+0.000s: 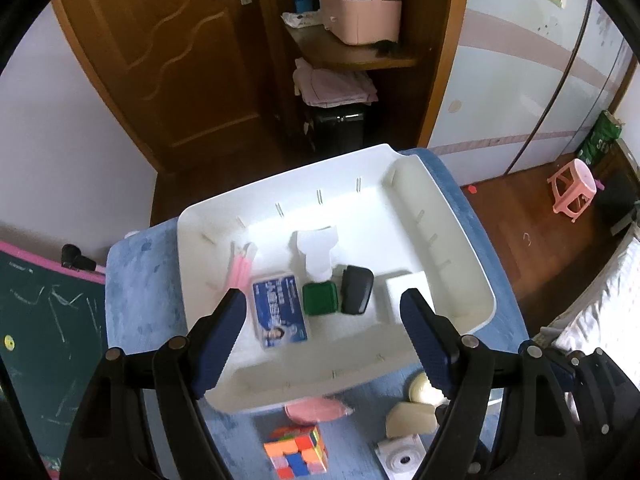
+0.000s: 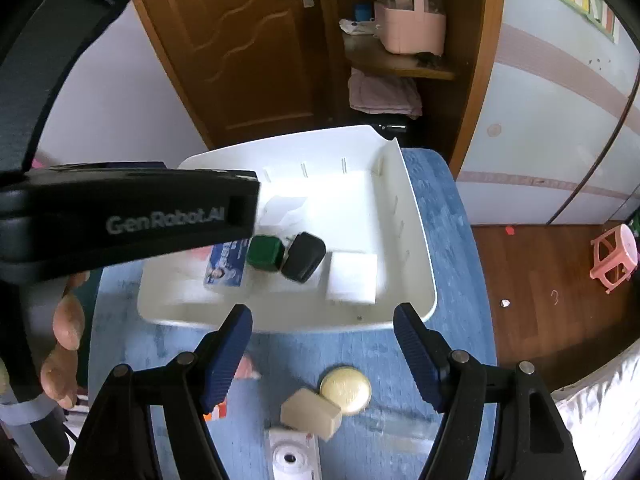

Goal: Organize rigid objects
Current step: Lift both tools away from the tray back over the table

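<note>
1. The left gripper (image 1: 322,334) is hovering over the white tray (image 1: 460,240), its blue-padded fingers (image 1: 224,332) standing spread with nothing pinched between them.
2. The right gripper (image 2: 323,350) is hanging above the blue cloth (image 2: 452,216), just outside the tray's near wall (image 2: 320,322), jaws likewise spread and empty.
3. Inside the tray, a blue printed box (image 1: 280,312), a green square box (image 1: 320,298), a black case (image 1: 357,289) and a white block (image 1: 406,294) are lying in a rough row; the green box and black case are touching.
4. A pink stick-like piece (image 1: 239,270) and a white plastic item (image 1: 316,254) are sitting farther back (the pink one is too blurred to identify).
5. On the cloth outside the tray are waiting a colour cube (image 1: 298,454), a pink item (image 1: 318,410), a round gold tin (image 2: 345,389), a beige block (image 2: 311,414) and a white device (image 2: 294,456).
6. A hand (image 2: 66,344) is gripping the left gripper's black body at the right wrist view's left edge.
</note>
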